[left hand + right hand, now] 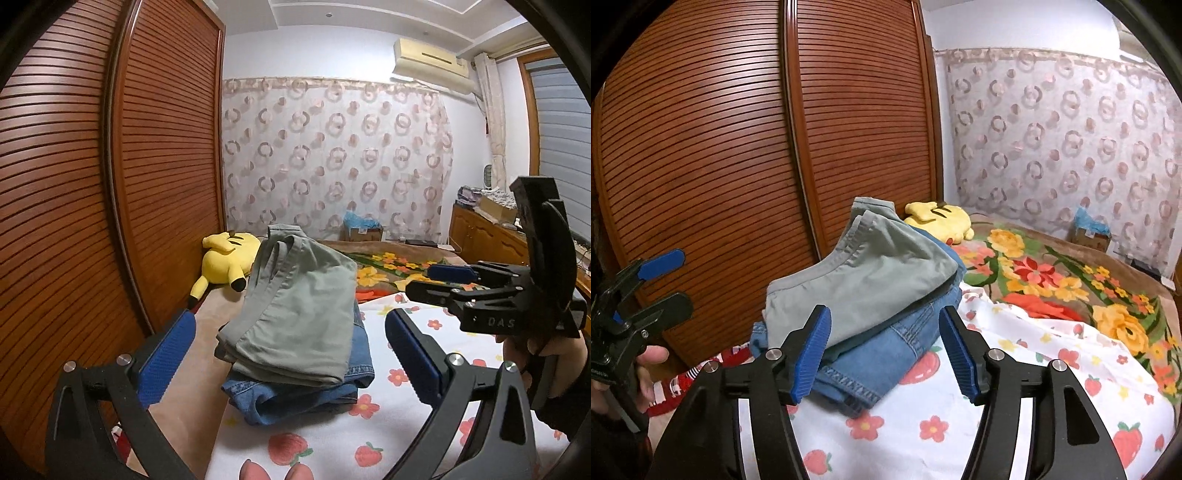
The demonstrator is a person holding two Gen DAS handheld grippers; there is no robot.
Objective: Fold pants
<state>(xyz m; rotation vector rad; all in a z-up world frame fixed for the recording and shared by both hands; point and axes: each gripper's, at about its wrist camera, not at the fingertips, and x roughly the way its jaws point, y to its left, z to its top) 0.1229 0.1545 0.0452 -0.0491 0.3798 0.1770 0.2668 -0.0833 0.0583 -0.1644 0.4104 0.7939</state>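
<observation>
Pants point(295, 306), grey-green and folded, lie on folded jeans point(295, 391) upon the bed's fruit-print sheet point(369, 435). Left gripper point(288, 354) spreads its fingers wide; right gripper point(884, 350) stands partly open. Neither holds anything. Yellow plush point(225, 262) lies beyond, wardrobe doors point(92, 184) at left, floral blanket point(1052, 280) at far right.

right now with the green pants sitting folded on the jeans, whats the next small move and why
Probably draw both tongs back clear of the pile. The left tongs and right tongs stand open with nothing gripped, and the green pants already lie folded on the jeans on the fruit-print sheet, so no fold seems left.
</observation>
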